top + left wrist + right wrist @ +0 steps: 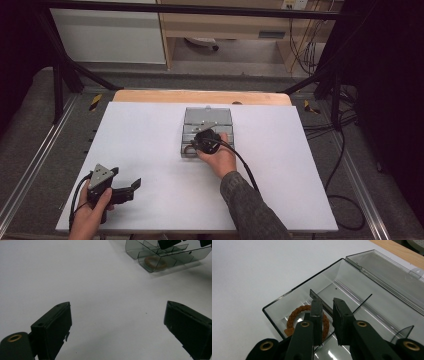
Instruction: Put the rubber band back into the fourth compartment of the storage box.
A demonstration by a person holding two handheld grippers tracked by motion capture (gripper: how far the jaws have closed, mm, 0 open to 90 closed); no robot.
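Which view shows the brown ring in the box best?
Right gripper view: the braided brown ring lies close up in the clear box's corner compartment, partly behind the right gripper. The left gripper view shows it small and far off through the box wall. The high view gives only a faint trace.

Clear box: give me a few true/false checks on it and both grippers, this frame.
1. The clear box has its lid open. True.
2. A brown braided ring lies in a corner compartment. True.
3. The left gripper is over the box. False: it is near the table's front-left, jaws wide open.
4. The right gripper grips the ring. False: its jaws straddle a divider, a narrow gap between them.
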